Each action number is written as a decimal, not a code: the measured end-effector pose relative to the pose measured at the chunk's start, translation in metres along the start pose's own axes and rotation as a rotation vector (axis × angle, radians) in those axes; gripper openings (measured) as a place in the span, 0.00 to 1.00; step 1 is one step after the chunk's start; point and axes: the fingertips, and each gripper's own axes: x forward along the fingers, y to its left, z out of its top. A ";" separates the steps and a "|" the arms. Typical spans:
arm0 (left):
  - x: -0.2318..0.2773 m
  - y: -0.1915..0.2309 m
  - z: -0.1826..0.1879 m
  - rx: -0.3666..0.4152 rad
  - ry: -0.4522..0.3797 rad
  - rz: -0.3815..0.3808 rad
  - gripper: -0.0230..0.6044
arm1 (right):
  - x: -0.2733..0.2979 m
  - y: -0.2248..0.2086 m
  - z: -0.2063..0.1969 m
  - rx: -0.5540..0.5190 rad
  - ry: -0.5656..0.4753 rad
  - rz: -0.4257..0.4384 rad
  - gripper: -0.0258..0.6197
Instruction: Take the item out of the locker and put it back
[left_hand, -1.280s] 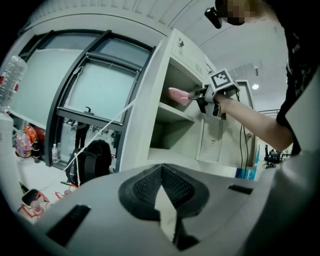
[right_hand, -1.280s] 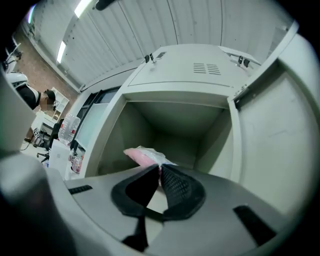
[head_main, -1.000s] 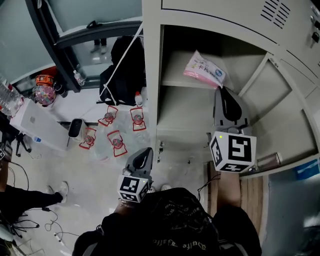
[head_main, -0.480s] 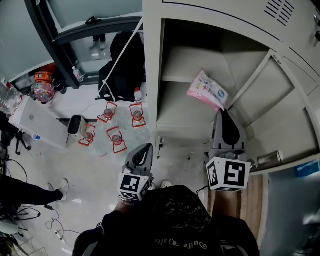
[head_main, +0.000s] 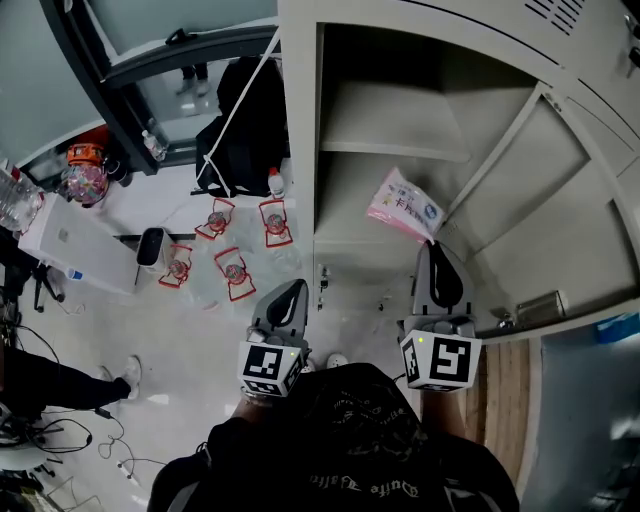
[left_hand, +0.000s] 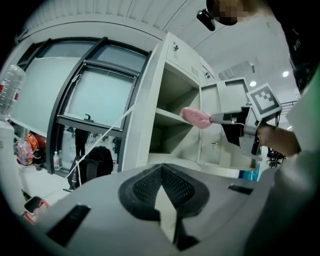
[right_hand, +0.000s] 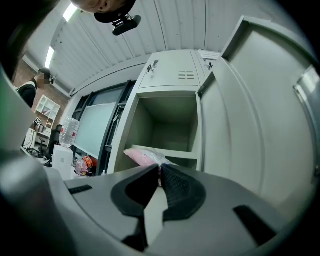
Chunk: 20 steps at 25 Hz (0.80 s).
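Note:
A pink and white soft packet hangs in the air in front of the open locker, pinched at its near edge by my right gripper, which is shut on it. In the right gripper view the packet shows just past the closed jaw tips, before the locker shelf. My left gripper hangs low at the left of the locker over the floor, jaws closed with nothing in them. The left gripper view shows the packet held out from the locker by the right gripper.
The locker door stands swung open to the right. A black backpack leans left of the locker, with several red-framed bottles on the floor. A white box and cables lie farther left.
My right gripper has drawn back toward me and down, bringing the pink packet off the shelf and out of the locker. The left gripper has stayed where it was.

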 end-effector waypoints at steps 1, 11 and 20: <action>0.000 0.000 0.000 -0.002 -0.001 0.000 0.05 | -0.001 0.003 -0.005 0.002 0.008 0.003 0.07; -0.003 -0.004 -0.007 -0.006 0.012 -0.011 0.05 | -0.013 0.025 -0.052 -0.021 0.078 0.013 0.07; 0.001 -0.003 -0.009 0.006 0.017 -0.012 0.05 | -0.022 0.040 -0.089 0.033 0.147 0.028 0.07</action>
